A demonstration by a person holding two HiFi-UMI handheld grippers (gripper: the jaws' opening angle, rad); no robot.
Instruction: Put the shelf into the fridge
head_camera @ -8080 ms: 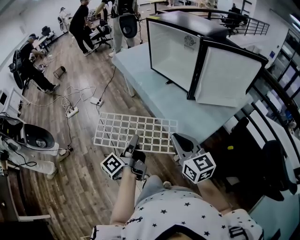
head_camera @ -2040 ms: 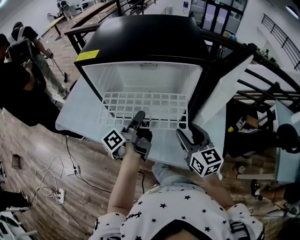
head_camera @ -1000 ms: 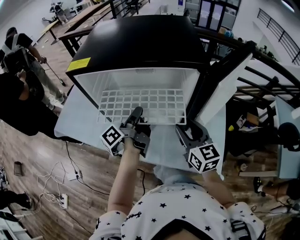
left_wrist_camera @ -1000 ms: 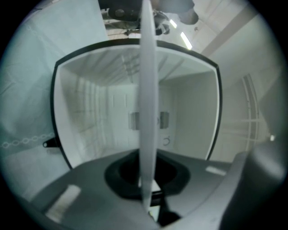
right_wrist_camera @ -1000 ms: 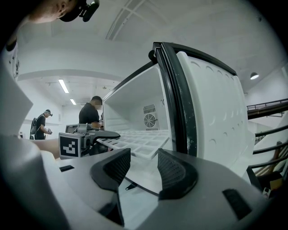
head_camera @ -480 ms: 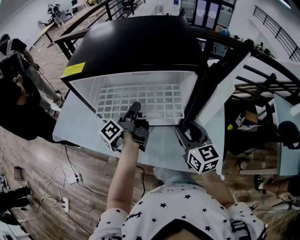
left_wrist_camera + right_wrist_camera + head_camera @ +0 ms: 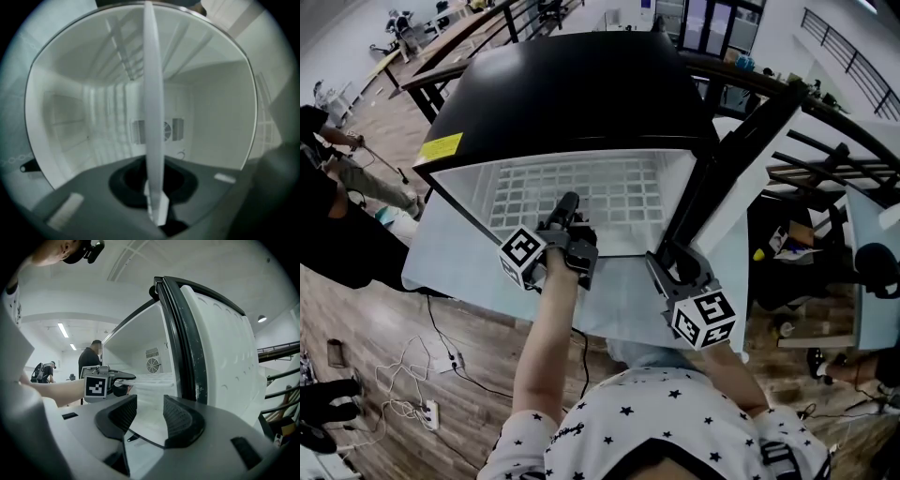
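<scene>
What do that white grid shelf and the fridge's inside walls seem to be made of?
The white grid shelf looks like coated metal wire: thin straight bars, matte white. The fridge's white inner walls look like moulded plastic: smooth, with formed ledges. Neither can be told for certain.

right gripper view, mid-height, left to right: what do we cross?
forearm → left gripper → shelf → fridge door

I count one white wire-grid shelf (image 7: 581, 187), one black-topped fridge with a white interior (image 7: 572, 89), one open white fridge door (image 7: 741, 183), one pale grey table (image 7: 459, 264) beneath, and two dark-clothed bystanders (image 7: 91, 363) (image 7: 45, 371).
</scene>
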